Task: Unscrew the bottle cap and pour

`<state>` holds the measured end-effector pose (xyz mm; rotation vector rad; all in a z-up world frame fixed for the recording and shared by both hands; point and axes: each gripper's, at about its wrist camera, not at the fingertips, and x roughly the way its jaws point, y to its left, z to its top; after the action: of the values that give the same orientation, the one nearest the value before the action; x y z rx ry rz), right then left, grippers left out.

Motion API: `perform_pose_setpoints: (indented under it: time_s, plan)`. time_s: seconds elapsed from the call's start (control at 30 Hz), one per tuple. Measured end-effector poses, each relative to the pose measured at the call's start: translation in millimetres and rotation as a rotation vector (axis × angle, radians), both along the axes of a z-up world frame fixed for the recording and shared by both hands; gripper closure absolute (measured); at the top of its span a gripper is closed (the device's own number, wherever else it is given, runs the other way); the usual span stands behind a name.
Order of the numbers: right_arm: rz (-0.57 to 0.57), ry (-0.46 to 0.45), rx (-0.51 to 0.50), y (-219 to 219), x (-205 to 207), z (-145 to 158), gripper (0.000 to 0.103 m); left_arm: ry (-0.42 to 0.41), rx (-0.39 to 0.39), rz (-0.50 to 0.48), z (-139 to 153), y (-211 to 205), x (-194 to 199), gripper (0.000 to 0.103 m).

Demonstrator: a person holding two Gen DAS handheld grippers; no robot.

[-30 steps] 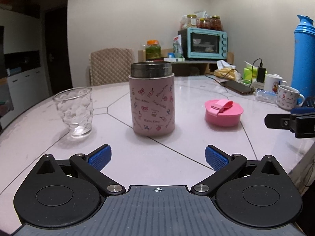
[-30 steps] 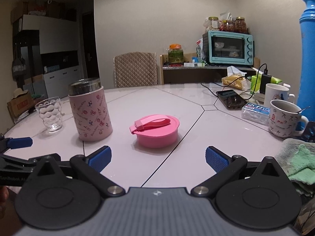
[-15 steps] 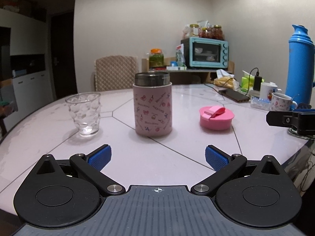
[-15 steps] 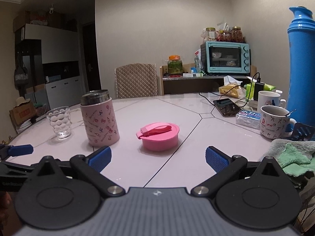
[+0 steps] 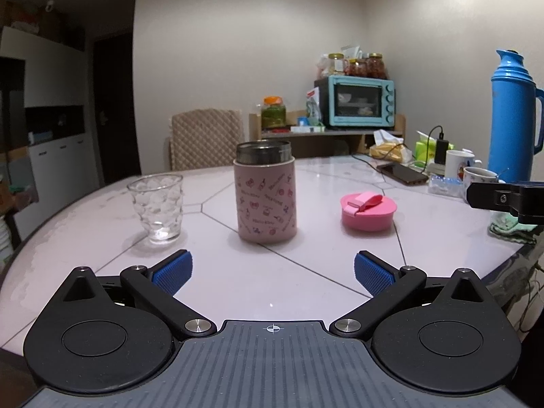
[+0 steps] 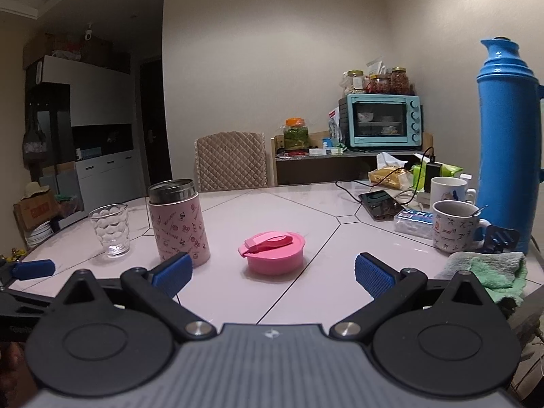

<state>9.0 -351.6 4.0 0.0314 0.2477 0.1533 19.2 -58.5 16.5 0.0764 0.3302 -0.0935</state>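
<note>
A pink patterned bottle with an open steel mouth stands upright on the white table; it also shows in the right wrist view. Its pink cap lies on the table to its right, seen too in the right wrist view. A clear glass stands left of the bottle, also in the right wrist view. My left gripper is open and empty, short of the bottle. My right gripper is open and empty, short of the cap.
A tall blue thermos, two mugs, a phone on a cable and a green cloth crowd the table's right side. A chair and a shelf with a teal oven stand behind.
Both grippers have drawn back and risen a little from the table; the bottle, cap and glass look smaller and have stayed in place. Both stay open.
</note>
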Motion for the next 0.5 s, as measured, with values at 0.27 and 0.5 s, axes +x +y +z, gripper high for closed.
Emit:
perform_pose_setpoints:
  time_s: [0.27,0.5]
  plan:
    - [0.013,0.0,0.01,0.6,-5.7,0.2,0.0,-0.025,0.012,-0.002,7.4,-2.8,-12.4,0.0]
    - [0.027,0.0,0.023,-0.2,-9.9,1.0,0.0,-0.042,0.017,-0.008,12.3,-5.0,-20.9,0.0]
